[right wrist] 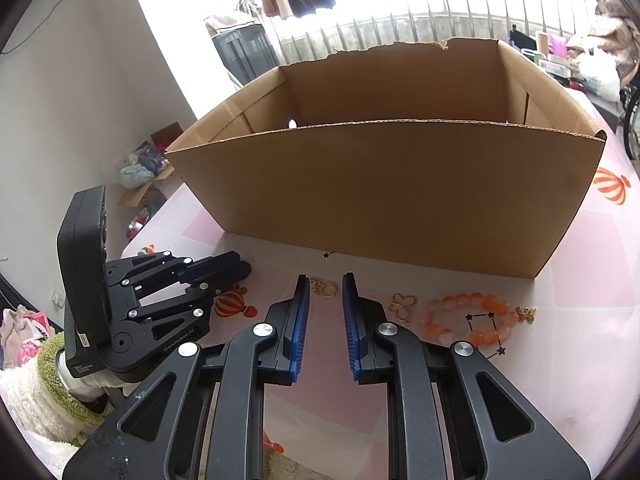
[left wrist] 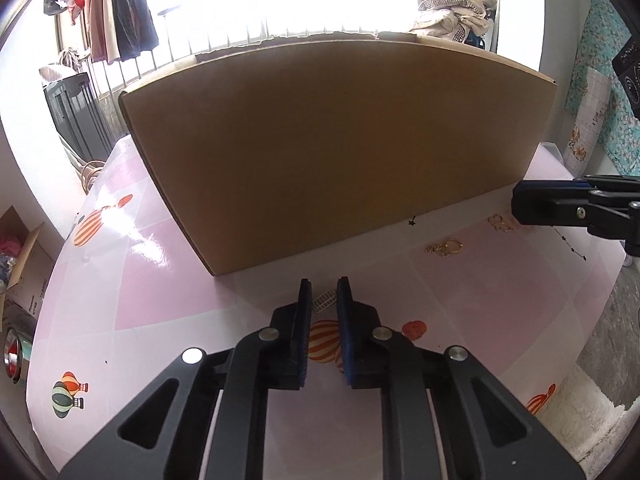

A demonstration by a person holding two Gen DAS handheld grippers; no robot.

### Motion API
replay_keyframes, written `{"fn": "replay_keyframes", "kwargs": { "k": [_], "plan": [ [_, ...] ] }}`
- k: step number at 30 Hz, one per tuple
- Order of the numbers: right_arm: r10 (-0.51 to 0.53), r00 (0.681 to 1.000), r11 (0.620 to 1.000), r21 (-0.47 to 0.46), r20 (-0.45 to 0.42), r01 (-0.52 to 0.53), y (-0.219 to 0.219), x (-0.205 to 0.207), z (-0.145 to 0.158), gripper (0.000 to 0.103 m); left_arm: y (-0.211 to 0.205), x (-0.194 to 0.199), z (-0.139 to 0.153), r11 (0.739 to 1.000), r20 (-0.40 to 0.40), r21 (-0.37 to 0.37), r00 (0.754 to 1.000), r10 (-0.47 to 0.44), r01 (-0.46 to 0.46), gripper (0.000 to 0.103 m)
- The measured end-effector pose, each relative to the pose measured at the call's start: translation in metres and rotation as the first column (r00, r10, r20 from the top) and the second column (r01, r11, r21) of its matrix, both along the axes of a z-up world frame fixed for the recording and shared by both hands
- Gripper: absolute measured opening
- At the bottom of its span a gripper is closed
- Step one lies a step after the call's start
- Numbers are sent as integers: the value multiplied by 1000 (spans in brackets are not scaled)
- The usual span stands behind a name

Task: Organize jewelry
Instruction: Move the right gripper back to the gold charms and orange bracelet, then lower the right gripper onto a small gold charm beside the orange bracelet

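My left gripper (left wrist: 324, 292) sits low over the pink tablecloth (left wrist: 168, 292), its blue pads parted by a narrow gap and clamped on nothing; a small silvery ribbed piece (left wrist: 323, 301) lies on the cloth right at the tips, between them, though I cannot tell whether either pad touches it. Moving right, a gold ring charm (right wrist: 325, 289) lies just ahead of my right gripper (right wrist: 326, 280), whose jaws stand released and wide enough to straddle it. Next comes a gold outline butterfly (right wrist: 404, 306), then an orange and pink bead bracelet (right wrist: 468, 320) lying flat in a loop, and beside that a small gold butterfly charm (right wrist: 527, 314), near but apart.

The cardboard box (right wrist: 384, 184) stands behind the whole row, open on top. What I can see of its inside looks bare, but the near wall hides the floor, so I cannot say if anything is already in there. By my reckoning the sorting is at an early stage: every piece I can see is out on the cloth, and none is held.

For room, the near wall of the box is tall and close behind the jewelry, so any lift has to clear that rim before crossing over. The two grippers are well apart with free cloth between them. On the right, the table edge (left wrist: 600, 292) runs not far past the bracelet
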State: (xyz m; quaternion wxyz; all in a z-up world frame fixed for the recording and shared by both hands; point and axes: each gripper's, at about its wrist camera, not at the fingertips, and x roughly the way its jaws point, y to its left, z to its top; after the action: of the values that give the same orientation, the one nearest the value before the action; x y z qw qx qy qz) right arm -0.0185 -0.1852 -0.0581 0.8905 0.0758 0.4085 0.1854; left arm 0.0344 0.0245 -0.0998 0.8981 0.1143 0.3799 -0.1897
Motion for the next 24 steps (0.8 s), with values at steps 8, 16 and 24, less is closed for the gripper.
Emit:
{"fn": "replay_keyframes", "kwargs": {
  "k": [8, 16, 24],
  "plan": [
    [-12, 1000, 1000, 10, 11, 12, -6, -2, 3, 17, 10, -1, 3, 999, 0, -35, 999, 41, -41, 0],
    [-22, 1000, 1000, 22, 22, 21, -13, -8, 6, 17, 32, 1, 12, 987, -28, -148, 997, 65, -69, 0],
    [-10, 1000, 1000, 12, 15, 10, -5, -9, -2, 17, 36, 6, 23, 978, -67, -199, 996, 54, -67, 26]
  ]
}}
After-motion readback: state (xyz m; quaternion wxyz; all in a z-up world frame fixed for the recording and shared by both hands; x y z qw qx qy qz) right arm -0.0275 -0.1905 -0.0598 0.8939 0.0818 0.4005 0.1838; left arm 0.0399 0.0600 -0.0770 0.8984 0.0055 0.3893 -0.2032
